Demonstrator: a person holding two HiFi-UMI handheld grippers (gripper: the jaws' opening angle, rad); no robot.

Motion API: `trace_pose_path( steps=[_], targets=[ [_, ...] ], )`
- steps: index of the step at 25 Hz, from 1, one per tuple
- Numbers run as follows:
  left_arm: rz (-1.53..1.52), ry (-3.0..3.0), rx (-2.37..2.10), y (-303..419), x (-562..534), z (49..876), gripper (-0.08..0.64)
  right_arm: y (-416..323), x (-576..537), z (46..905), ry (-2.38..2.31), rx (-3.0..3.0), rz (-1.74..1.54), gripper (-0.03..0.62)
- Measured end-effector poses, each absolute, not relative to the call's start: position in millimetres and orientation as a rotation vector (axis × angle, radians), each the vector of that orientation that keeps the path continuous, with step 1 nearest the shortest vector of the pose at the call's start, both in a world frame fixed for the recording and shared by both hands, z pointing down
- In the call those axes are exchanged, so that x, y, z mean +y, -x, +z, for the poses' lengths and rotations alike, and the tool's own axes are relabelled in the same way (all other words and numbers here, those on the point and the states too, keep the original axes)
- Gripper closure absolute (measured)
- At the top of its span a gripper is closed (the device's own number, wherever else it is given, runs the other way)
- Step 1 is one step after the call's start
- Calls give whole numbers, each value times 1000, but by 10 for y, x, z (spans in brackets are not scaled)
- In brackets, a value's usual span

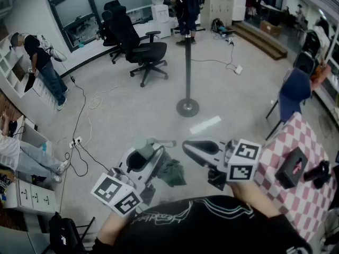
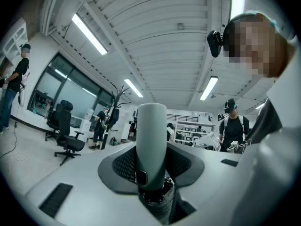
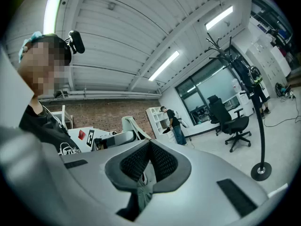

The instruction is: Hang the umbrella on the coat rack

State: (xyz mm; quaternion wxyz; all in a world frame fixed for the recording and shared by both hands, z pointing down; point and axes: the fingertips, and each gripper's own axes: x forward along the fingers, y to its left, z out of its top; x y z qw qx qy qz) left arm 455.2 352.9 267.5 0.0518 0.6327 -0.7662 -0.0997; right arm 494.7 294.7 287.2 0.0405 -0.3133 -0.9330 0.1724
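The folded grey-green umbrella hangs low between my two grippers. My left gripper is shut on its cylindrical handle, which stands upright between the pads. My right gripper is shut, and a strip of the umbrella's grey-green strap is pinched between its pads. The black coat rack stands apart, ahead on the floor on a round base. It also shows as the coat rack at the right of the right gripper view, and far off as the coat rack in the left gripper view.
A black office chair stands left of the rack. A checked table with black objects is at my right, behind a blue chair. Cables run over the floor at left, where a person stands by shelves.
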Motion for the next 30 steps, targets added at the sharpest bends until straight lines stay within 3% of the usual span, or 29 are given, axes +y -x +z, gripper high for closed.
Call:
trace_pose_path(
  steps=[17, 30],
  targets=[
    [-340, -1908, -2318, -4589, 3505, 2794, 420, -4952, 2879, 3064, 919, -2829, 604, 578],
    [-355, -1912, -2225, -3346, 3086, 3116, 420, -3732, 2389, 3389, 805, -2795, 729, 577]
  ],
)
